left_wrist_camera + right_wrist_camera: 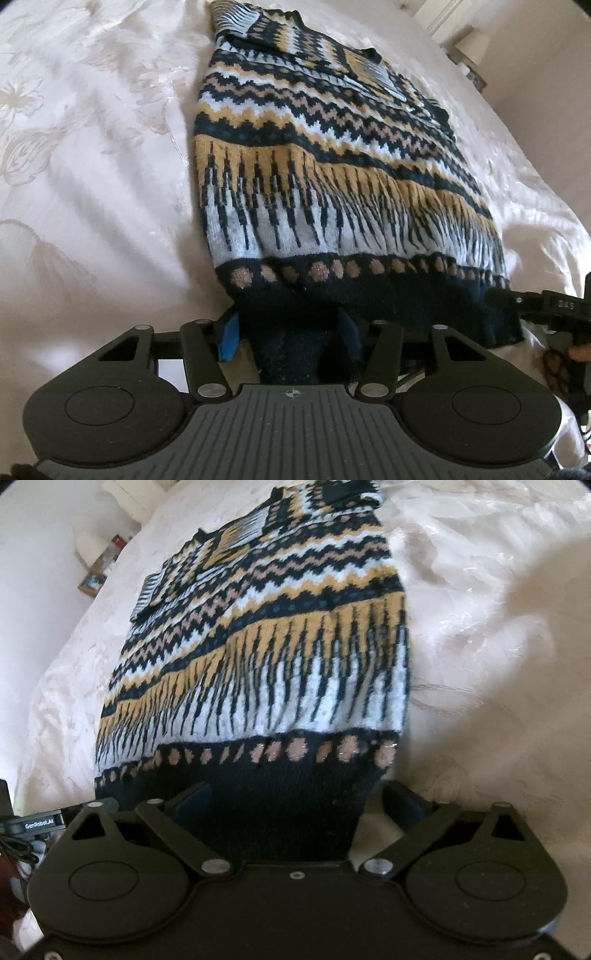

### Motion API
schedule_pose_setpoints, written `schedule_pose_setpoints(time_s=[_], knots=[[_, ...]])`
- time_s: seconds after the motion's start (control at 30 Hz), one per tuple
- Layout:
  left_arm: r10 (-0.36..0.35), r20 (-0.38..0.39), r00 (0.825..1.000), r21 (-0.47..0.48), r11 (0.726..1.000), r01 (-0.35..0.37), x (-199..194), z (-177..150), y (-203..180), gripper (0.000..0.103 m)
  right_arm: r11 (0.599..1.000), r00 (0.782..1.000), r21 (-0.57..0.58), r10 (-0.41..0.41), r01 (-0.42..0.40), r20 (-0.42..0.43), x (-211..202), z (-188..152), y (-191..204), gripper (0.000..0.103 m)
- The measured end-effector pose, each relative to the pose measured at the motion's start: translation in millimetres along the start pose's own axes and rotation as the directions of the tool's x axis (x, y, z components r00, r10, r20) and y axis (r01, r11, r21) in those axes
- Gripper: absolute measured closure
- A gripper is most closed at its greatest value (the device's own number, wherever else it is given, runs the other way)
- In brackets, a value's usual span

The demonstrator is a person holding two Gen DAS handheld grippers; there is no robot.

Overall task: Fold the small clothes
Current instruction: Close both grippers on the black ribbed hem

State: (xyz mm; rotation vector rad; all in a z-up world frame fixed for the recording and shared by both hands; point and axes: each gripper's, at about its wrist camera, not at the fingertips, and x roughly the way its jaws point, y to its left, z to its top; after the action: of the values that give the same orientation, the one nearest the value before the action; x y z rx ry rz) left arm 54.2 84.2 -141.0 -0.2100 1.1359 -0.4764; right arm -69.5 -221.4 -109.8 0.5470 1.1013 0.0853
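Bedroom in a home. Whole work surface is a bed: soft, rumpled, covered by a cream satin bedspread with a woven flower pattern. Plain pale wall beyond the bed edge. Beside the bed, a lamp with a pale shade, seen in the left wrist view. Right wrist view shows a low wooden bedside table with small items on it, too blurred to identify. A knitted sweater lies on the bed. Soft daylight, domestic furnishings only.
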Motion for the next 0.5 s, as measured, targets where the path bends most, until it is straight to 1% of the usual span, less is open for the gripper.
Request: schedule_pose_setpoints(time_s=[0.03,0.07,0.1,0.13,0.17,0.23,0.3,0.33,0.43,0.5], knots=[[-0.001,0.003,1.000,-0.002,1.000,0.001,0,0,0,0.051,1.000,1.000,0.007,-0.003,0.003,0.007,-1,0,-1,0.021],[-0.003,0.005,1.000,-0.007,1.000,0.003,0,0,1,0.051,1.000,1.000,0.017,-0.004,0.004,0.014,-2,0,-2,0.027],[-0.006,0.008,1.000,-0.014,1.000,0.006,0,0,2,0.051,0.999,1.000,0.032,0.000,0.000,0.021,-3,-1,-5,0.039],[-0.009,0.011,1.000,-0.022,1.000,0.009,-1,-1,2,0.051,0.999,1.000,0.052,0.010,-0.011,0.025,-4,-1,-8,0.050],[-0.013,0.015,1.000,-0.032,0.999,0.013,-1,-1,4,0.051,0.997,0.999,0.074,0.025,-0.027,0.026,-5,-1,-12,0.055],[-0.019,0.026,0.999,-0.054,0.998,0.021,-4,-2,7,0.051,0.992,0.998,0.114,0.052,-0.055,0.034,-5,-2,-17,0.084],[-0.021,0.036,0.999,-0.067,0.997,0.023,-6,-3,9,0.051,0.989,0.997,0.133,0.063,-0.069,0.051,-8,-2,-19,0.090],[-0.021,0.041,0.999,-0.073,0.997,0.024,-7,-3,9,0.051,0.990,0.996,0.127,0.056,-0.064,0.067,-12,-2,-18,0.091],[-0.024,0.048,0.999,-0.089,0.996,0.028,-8,-3,11,0.051,0.994,0.994,0.107,0.020,-0.032,0.108,-23,-2,-14,0.092],[-0.028,0.049,0.998,-0.095,0.995,0.032,-8,-3,12,0.051,0.994,0.993,0.108,0.009,-0.022,0.114,-26,-2,-14,0.092]])
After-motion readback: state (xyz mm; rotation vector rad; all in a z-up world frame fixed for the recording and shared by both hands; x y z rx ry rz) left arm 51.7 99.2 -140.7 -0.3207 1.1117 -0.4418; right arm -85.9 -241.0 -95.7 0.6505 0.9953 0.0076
